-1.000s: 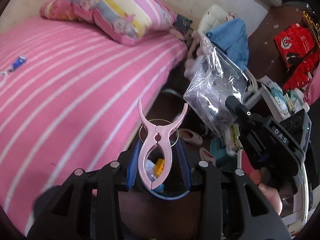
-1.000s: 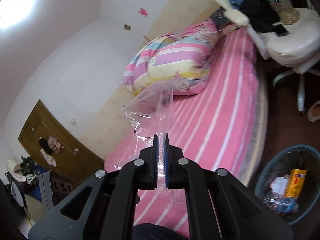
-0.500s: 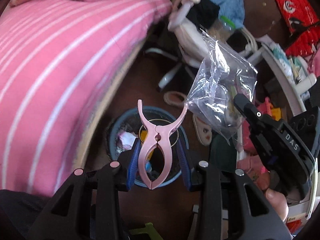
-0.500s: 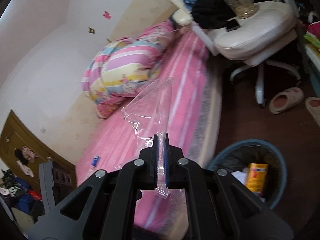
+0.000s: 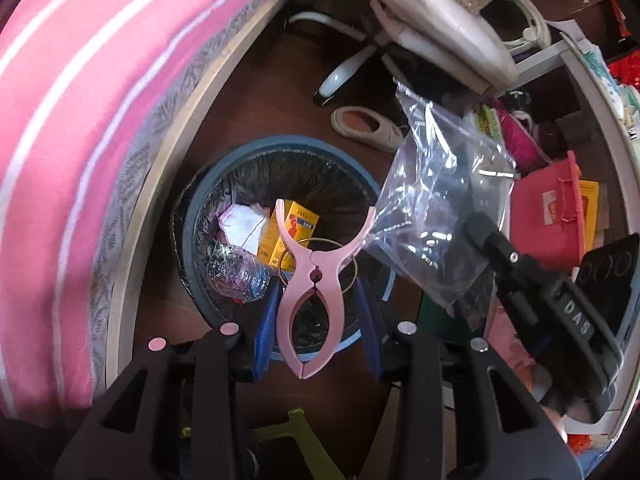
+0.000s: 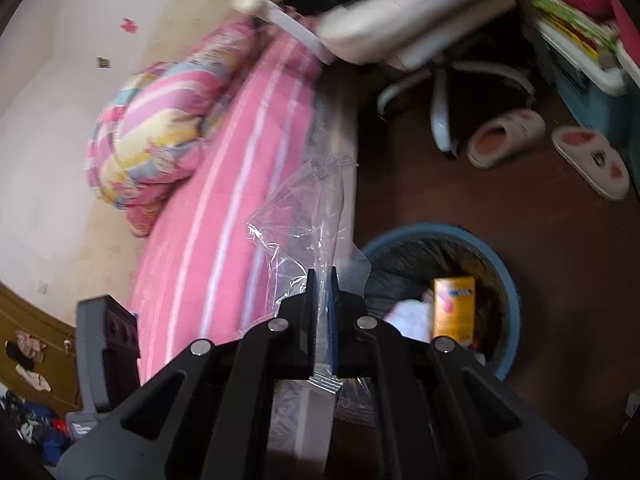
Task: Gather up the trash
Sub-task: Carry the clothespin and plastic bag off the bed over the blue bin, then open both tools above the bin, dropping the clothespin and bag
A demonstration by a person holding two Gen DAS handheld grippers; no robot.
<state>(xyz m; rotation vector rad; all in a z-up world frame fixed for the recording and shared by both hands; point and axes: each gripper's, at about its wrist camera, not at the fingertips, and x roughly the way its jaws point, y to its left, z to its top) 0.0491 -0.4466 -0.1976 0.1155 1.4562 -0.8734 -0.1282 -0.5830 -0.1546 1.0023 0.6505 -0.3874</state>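
We count one blue-rimmed trash bin on the floor beside the bed. Inside the bin we find three items: one yellow carton, one crumpled clear bottle and one white wad of paper. Above the bin we count one pink clothes peg and one clear plastic bag. Beyond the bin, toward the chair, we record two slippers and one swivel chair.

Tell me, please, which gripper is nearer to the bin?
Left. The left gripper, holding a pink clip, hangs right over the bin; the right gripper, holding a clear bag, is off to its side.
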